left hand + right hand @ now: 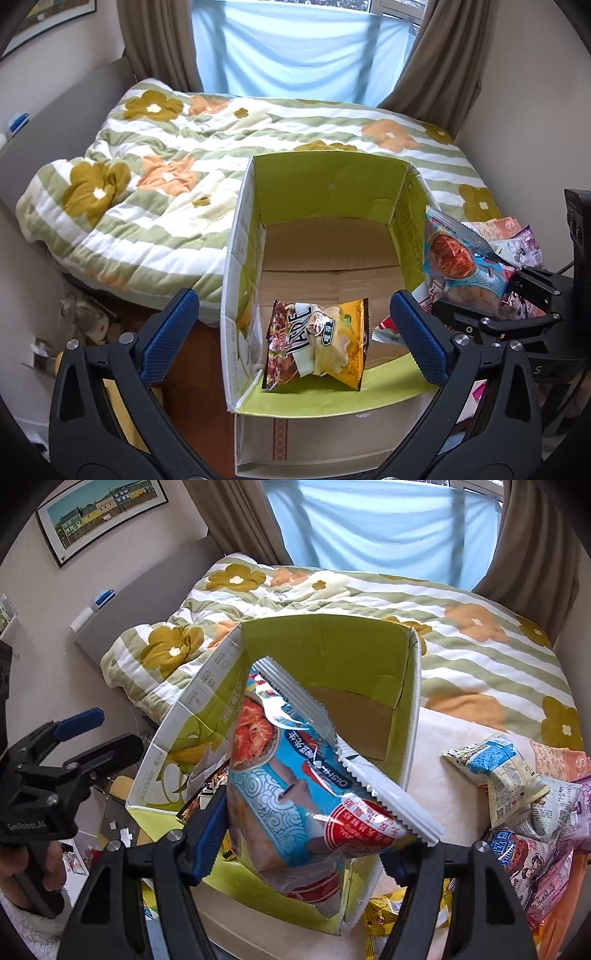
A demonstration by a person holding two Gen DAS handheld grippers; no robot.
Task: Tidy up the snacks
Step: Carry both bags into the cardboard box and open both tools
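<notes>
An open cardboard box (328, 184) with green inner flaps stands by the bed; it also shows in the right wrist view (325, 646). A yellow and brown snack bag (317, 343) lies inside at its near end. My left gripper (291, 325) is open and empty above the box's near edge. My right gripper (299, 845) is shut on a blue and red snack bag (295, 775), held over the box's right side; the bag also shows in the left wrist view (461, 258), beside the box's right wall.
A pile of several snack bags (524, 805) lies to the right of the box; it shows in the left wrist view too (517, 236). A bed with a floral quilt (147, 177) is behind. Clutter lies on the floor at left (85, 321).
</notes>
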